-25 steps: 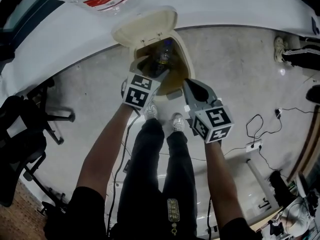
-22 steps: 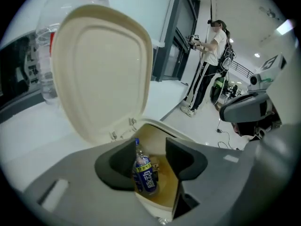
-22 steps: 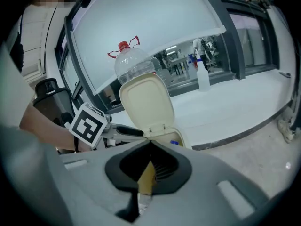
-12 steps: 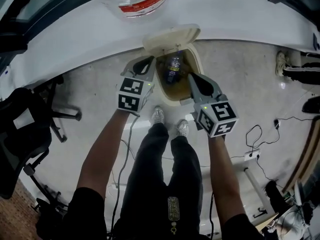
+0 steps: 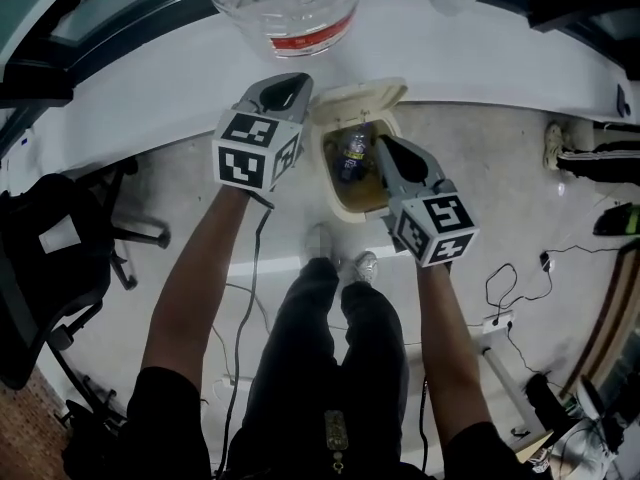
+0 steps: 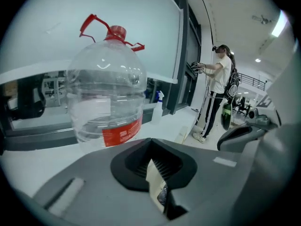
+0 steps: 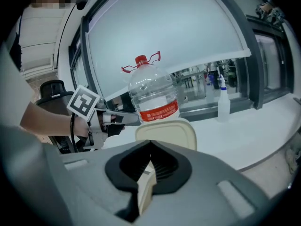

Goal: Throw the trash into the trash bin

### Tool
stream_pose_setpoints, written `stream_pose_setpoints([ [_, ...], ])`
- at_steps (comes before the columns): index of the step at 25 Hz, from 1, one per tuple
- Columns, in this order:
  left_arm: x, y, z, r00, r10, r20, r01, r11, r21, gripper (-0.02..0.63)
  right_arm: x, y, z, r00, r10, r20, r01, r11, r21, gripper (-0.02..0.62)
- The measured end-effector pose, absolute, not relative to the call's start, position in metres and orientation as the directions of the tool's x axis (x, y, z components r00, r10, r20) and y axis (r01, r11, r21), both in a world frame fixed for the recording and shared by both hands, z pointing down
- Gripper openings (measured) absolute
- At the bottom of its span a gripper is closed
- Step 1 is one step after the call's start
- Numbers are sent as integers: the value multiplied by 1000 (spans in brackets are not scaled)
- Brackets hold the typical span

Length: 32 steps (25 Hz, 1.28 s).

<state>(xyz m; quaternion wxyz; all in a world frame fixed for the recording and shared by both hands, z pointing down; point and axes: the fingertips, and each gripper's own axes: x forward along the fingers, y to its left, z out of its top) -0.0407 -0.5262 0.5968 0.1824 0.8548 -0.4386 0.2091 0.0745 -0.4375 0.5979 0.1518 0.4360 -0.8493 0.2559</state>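
A beige trash bin (image 5: 333, 183) stands on the floor against the white table (image 5: 150, 78), its lid (image 5: 362, 95) tipped open. A clear plastic bottle (image 5: 350, 151) lies inside it. My left gripper (image 5: 290, 86) is raised left of the bin at the table edge, jaws shut and empty. My right gripper (image 5: 380, 146) hangs over the bin's right rim, jaws together with nothing between them. In the left gripper view my left gripper (image 6: 151, 160) points past a large water jug (image 6: 106, 98). The right gripper (image 7: 149, 167) looks over the lid (image 7: 167, 131).
The large clear water jug (image 5: 285, 3) with a red label stands on the table behind the bin. A black office chair (image 5: 50, 258) is at the left. Cables (image 5: 515, 268) lie on the floor at the right. A spray bottle (image 7: 223, 102) stands on the table. A person (image 6: 218, 93) stands far off.
Both grippers have lifted away from the bin mouth. The left one rose from over the opening to the table edge, its jaws now together. The bottle stays in the bin.
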Motion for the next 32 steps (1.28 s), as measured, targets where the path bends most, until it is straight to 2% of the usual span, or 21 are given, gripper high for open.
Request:
stream_pose_setpoints([
  [6,-6,-535,607,585,-542,603,-753,-639,156,6,94,-434,596,-545,-687,480,-838,460,-293,3],
  [17,42,-466,622,676,-360,642,-613,-758,221,6,130,-412,606,-503,-706,499,-864,406,-297,3],
  [25,71,-404,669,674,-279,684,-589,-762,270,6,155,-387,624,-476,-700,533,-880,367,-303,3],
  [32,91,-365,732,619,-268,738,-638,-720,273,6,176,-349,648,-483,-670,564,-876,368,-313,3],
])
